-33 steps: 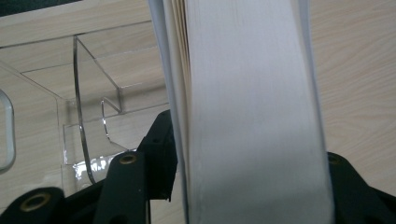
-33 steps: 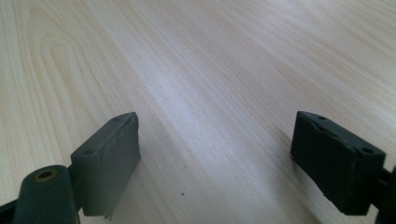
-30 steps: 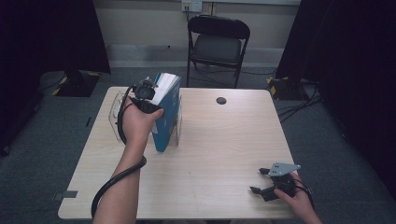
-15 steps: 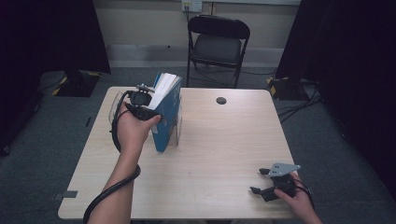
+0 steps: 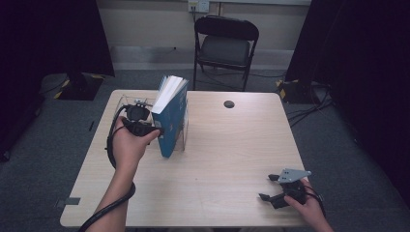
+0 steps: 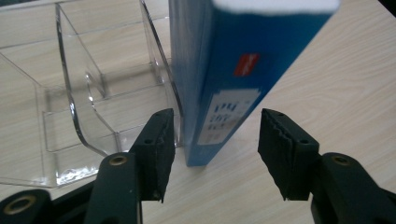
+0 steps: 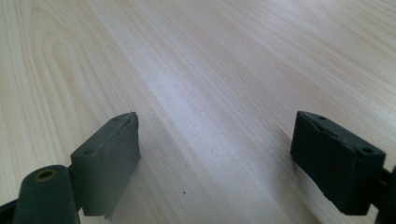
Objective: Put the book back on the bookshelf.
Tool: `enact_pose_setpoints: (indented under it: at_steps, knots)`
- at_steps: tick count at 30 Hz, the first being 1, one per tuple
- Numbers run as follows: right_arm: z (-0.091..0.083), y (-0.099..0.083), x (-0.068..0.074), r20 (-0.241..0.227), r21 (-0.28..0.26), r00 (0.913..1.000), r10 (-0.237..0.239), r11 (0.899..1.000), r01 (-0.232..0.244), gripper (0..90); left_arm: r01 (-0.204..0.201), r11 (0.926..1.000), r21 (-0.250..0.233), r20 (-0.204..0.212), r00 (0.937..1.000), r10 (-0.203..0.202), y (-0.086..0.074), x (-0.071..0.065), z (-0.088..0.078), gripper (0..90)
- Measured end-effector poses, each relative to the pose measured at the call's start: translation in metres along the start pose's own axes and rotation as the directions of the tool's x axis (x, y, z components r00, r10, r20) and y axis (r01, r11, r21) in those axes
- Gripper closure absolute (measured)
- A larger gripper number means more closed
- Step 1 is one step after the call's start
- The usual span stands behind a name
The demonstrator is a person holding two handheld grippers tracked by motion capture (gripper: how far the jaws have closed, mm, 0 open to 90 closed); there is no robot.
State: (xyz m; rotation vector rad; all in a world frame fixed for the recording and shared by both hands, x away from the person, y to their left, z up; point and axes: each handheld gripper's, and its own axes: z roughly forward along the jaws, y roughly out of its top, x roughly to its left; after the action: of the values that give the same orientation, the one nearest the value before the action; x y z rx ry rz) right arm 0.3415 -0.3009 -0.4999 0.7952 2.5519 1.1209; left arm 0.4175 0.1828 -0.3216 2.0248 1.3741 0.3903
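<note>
Blue book point(image 5: 170, 116) upright on bench point(image 5: 222, 159), against clear organizer point(image 6: 93, 93).
Left gripper point(image 6: 212, 156) fingers had just been opening, flanking the book's spine without contact; right gripper point(image 5: 273, 187) fingers stood open, empty, well apart from book.

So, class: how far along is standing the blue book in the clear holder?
Done: the blue book stands upright against the clear holder. In hand: the left tongs have just been opening, pads off its spine. Left: backing them away. The right tongs wait open near the table edge.

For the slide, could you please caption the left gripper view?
Left tool open astride the upright blue book, beside the clear organizer.
</note>
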Motion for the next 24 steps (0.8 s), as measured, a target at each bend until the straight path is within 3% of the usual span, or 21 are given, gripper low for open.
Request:
enact_pose_setpoints:
  at_steps: [8,24]
  knots:
    - [0.000,0.000,0.000,0.001,0.002,1.0000,0.002,1.000,-0.002,15.3,0.031,0.9995,-0.001,0.016,0.9994,-0.031,-0.017,0.011,0.006,43.7]
    - [0.000,0.000,0.000,-0.003,0.002,1.0000,0.001,1.000,-0.001,15.3,0.033,0.9992,0.022,0.057,0.9978,-0.034,-0.048,0.021,0.015,41.8]
